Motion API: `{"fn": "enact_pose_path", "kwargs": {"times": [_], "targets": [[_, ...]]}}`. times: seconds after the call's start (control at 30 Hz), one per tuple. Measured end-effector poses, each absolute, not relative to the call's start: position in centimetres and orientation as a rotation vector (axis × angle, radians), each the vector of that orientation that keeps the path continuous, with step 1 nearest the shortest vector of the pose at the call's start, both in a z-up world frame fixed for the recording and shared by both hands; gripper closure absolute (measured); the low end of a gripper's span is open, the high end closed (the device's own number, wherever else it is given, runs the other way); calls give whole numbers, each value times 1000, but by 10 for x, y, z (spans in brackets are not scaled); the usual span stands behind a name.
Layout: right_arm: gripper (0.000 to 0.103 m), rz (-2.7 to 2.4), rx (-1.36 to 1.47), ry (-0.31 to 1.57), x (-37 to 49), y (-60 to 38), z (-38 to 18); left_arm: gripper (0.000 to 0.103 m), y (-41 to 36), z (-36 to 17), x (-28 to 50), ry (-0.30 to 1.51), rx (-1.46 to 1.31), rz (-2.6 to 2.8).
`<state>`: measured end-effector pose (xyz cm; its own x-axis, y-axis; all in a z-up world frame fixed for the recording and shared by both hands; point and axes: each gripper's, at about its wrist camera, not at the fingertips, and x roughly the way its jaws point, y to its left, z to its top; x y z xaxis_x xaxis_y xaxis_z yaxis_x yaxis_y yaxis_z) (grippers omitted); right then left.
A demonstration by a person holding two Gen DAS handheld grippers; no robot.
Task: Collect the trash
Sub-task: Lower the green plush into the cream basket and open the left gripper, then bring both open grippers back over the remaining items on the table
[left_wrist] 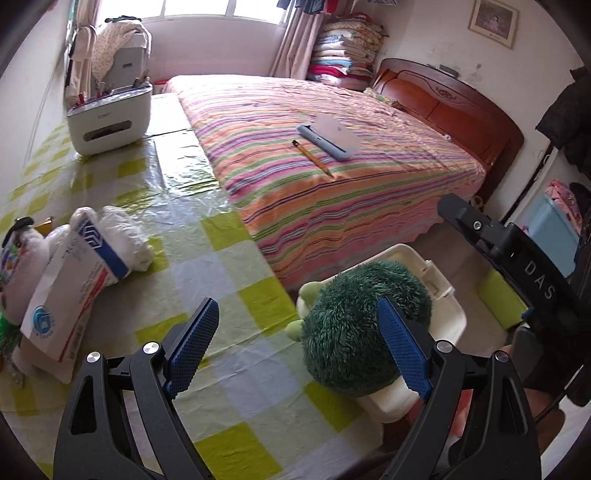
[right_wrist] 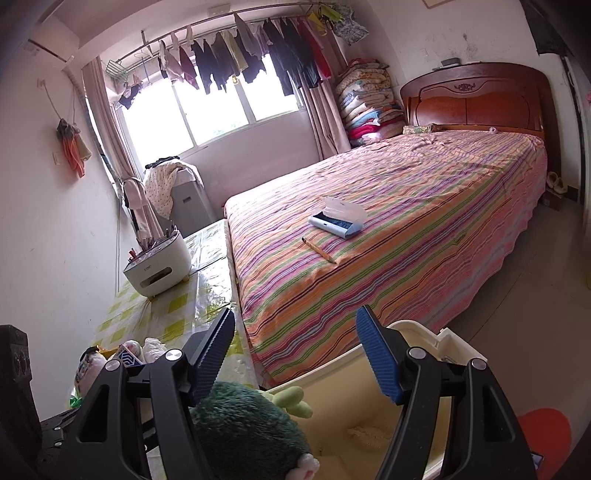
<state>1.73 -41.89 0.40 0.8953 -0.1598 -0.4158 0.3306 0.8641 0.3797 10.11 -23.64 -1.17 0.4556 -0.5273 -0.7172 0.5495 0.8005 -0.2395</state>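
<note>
open tongs, plush toy, bin

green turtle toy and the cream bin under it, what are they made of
Green turtle toy: looks like plush fabric, with long shaggy matte pile on the shell and smoother pale green limbs. Cream bin: probably moulded plastic, judging by its smooth, faintly glossy wall, rounded rim and hinged lid piece.

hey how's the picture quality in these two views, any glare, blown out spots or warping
Left wrist view: window blown out, glare streaks on the glossy checked table cover, edges bowed by the fisheye. Right wrist view: window overexposed, hanging clothes backlit dark, bed curved; both are sharp.
</note>
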Motion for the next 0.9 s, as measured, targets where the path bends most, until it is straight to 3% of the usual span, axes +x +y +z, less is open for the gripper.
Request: {"fn": "enact_pose_path", "kwargs": {"times": [0.27,0.63,0.7,0.9], "targets": [[36,-233,442,294,16,-414,12,17,-237,-3,103,881,34,-645],[36,-60,517,205,16,-402,37,17,-111,17,81,914,-22,-384],[29,-32,463,255,18,-389,42,17,-91,23,76,922,-71,-362],[28,149,535,244,7,-347,57,17,-66,33,55,899,-46,-339]]}}
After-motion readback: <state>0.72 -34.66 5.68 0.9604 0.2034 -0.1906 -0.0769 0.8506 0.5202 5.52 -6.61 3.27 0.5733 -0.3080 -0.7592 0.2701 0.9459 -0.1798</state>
